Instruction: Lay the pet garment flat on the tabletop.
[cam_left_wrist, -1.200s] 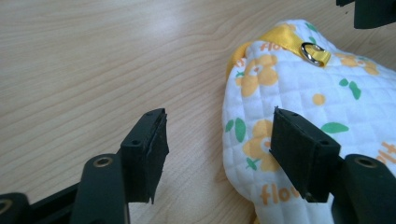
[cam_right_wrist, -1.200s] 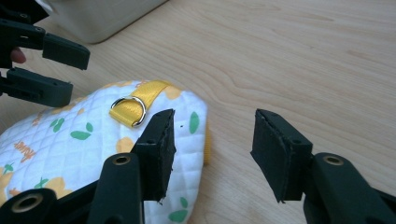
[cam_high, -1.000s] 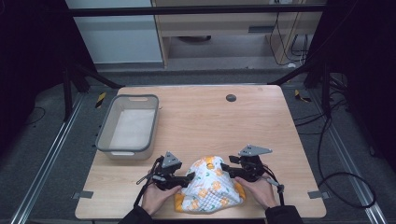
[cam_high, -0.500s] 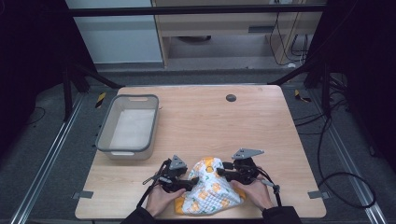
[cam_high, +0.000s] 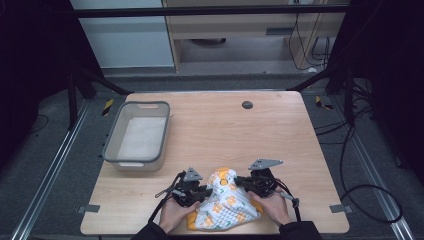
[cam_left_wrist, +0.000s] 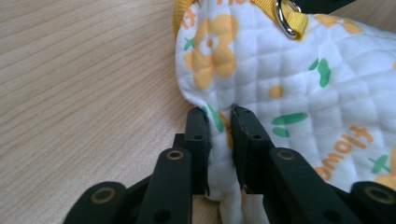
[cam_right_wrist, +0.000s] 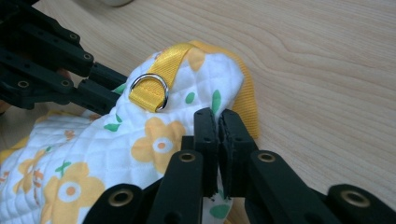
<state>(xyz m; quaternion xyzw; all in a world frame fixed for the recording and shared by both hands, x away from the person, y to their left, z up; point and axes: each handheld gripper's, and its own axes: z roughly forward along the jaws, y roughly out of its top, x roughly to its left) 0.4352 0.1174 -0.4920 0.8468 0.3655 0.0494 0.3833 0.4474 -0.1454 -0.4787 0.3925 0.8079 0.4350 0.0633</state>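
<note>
A white quilted cloth item (cam_high: 225, 202) with orange flowers, green leaves and yellow trim lies at the table's near edge. It carries a yellow strap with a metal D-ring (cam_right_wrist: 149, 91). My left gripper (cam_high: 199, 192) pinches a fold of the quilted cloth (cam_left_wrist: 261, 70) on its left side, jaws shut on the fabric (cam_left_wrist: 219, 122). My right gripper (cam_high: 246, 184) is shut on the cloth's right edge (cam_right_wrist: 215, 122), by the yellow trim (cam_right_wrist: 247, 100). The left gripper's black frame (cam_right_wrist: 42, 51) reaches in from the upper left of the right gripper view.
A grey plastic bin (cam_high: 137, 135) stands on the wooden table (cam_high: 235, 135) at the left. A dark round hole (cam_high: 247, 104) sits near the table's far edge. Both of the person's hands (cam_high: 172, 217) come in from the bottom edge.
Both grippers and the cloth have shifted toward the near edge of the table. The cloth is more bunched between the grippers.
</note>
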